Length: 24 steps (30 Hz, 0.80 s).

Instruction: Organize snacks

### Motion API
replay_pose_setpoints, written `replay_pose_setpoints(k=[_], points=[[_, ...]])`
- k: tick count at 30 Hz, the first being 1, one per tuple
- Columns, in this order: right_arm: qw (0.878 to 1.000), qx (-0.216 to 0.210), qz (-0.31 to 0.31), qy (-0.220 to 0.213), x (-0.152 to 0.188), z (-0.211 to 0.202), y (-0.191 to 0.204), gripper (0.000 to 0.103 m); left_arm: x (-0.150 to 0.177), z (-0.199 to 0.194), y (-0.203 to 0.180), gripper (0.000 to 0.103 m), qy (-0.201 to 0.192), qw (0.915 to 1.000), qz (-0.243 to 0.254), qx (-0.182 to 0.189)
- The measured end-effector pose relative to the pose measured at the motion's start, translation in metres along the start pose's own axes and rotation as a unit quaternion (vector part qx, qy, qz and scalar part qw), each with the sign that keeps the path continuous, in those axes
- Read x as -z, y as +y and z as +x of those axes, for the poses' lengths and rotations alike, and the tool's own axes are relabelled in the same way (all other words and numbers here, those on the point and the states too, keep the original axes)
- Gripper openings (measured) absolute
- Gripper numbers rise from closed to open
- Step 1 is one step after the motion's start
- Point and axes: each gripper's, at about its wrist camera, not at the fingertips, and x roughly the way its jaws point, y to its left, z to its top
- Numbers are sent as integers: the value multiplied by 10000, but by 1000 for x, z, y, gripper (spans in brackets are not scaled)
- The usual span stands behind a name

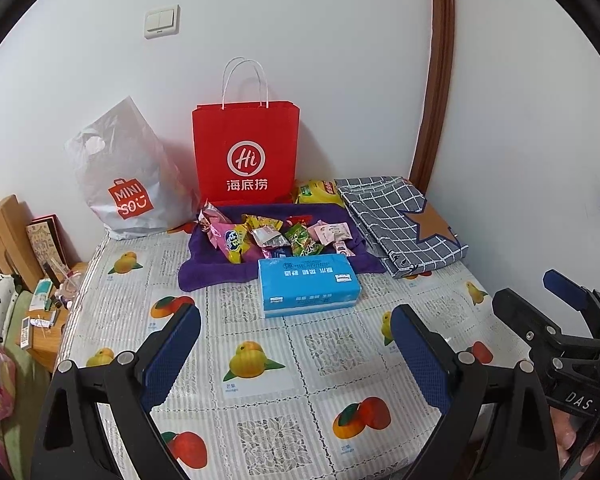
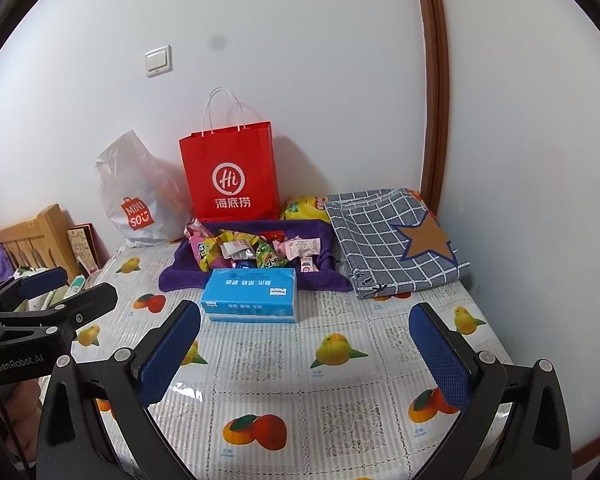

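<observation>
Your left gripper (image 1: 296, 354) and right gripper (image 2: 304, 354) hover wide apart, holding nothing. Snacks (image 1: 276, 238) lie on the purple cloth (image 1: 204, 272) behind the tissue pack (image 1: 308, 284).

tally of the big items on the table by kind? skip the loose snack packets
Bags: 2, the red paper bag and the white plastic bag
Tissue packs: 1, blue tissue pack
Cloths: 2, purple cloth and checked cloth
Yellow snack bags: 1, yellow bag
Total: 6

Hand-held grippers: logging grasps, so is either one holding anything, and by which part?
Nothing is held. The left hand-held gripper and the right are both open over the table.
</observation>
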Motion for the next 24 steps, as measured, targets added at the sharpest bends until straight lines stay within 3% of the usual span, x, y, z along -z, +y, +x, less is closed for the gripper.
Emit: replay_pose_setpoints(k=[24], points=[[10000, -36, 3, -12, -1, 1, 1, 103, 0, -1, 2, 96, 12, 10000, -5, -8]])
